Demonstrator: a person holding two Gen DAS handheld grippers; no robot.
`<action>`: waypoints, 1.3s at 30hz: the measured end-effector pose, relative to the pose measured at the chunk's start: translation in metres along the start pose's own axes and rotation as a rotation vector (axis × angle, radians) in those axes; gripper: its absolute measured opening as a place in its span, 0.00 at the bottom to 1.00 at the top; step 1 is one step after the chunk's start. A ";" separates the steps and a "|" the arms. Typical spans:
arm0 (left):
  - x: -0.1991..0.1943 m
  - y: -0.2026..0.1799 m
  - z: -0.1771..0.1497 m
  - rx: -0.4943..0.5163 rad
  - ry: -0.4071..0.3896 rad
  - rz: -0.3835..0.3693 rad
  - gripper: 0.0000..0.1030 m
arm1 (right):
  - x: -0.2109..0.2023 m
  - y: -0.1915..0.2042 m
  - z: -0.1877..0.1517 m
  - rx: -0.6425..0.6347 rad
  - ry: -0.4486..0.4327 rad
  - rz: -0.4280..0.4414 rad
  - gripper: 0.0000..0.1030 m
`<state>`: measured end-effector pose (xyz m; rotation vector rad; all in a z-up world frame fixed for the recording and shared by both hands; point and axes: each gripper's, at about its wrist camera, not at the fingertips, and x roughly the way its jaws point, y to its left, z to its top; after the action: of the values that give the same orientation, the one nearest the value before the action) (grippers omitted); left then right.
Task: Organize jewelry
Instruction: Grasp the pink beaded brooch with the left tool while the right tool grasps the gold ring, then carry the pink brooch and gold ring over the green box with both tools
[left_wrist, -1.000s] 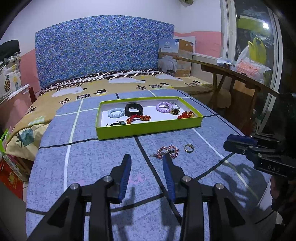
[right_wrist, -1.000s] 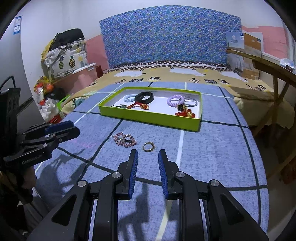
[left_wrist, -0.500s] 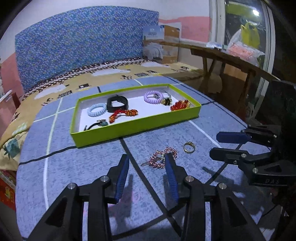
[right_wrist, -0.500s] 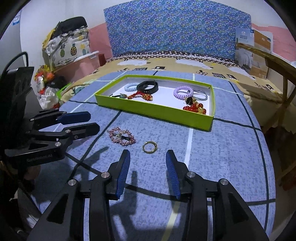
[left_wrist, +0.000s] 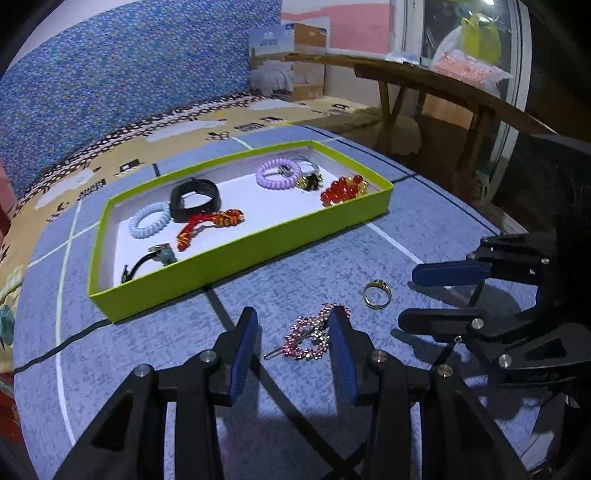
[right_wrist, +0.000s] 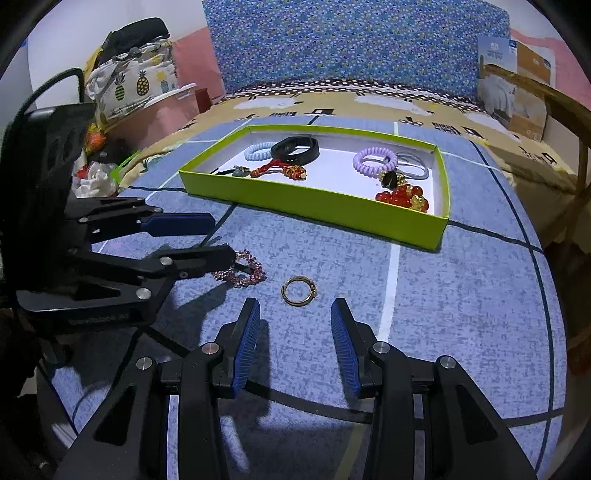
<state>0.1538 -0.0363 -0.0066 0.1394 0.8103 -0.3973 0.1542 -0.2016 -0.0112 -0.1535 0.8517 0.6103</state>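
Observation:
A pink beaded hair clip (left_wrist: 314, 334) lies on the blue table cloth between the fingers of my left gripper (left_wrist: 294, 317), which is open and not pressing on it. A gold ring (right_wrist: 298, 291) lies just ahead of my right gripper (right_wrist: 295, 306), also open and empty. Each gripper shows in the other's view: the right gripper (left_wrist: 410, 297) beside the ring (left_wrist: 376, 293), the left gripper (right_wrist: 221, 238) over the clip (right_wrist: 243, 273). Behind them a lime green tray (left_wrist: 240, 254) holds coil hair ties, a black band, red beads and other pieces.
The tray (right_wrist: 314, 203) stands across the middle of the table. A bed with a yellow cover (right_wrist: 369, 99) and blue headboard lies behind. A wooden bench (left_wrist: 443, 88) stands at the right, and bags (right_wrist: 129, 88) are piled at the left.
Both grippers have come forward and down toward the loose pieces. The right jaws have spread much wider, the left a little. The clip now sits between the left fingers.

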 end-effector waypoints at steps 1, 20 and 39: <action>0.002 -0.001 0.000 0.007 0.006 -0.006 0.41 | 0.000 -0.001 0.000 0.002 0.000 -0.001 0.40; -0.008 0.013 -0.010 -0.090 -0.003 0.099 0.29 | 0.017 0.007 0.013 -0.067 0.046 -0.026 0.40; -0.031 0.029 -0.026 -0.201 -0.042 0.110 0.29 | 0.024 0.014 0.015 -0.112 0.058 -0.069 0.22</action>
<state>0.1290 0.0065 -0.0026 -0.0119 0.7925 -0.2132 0.1681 -0.1744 -0.0179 -0.3024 0.8644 0.5913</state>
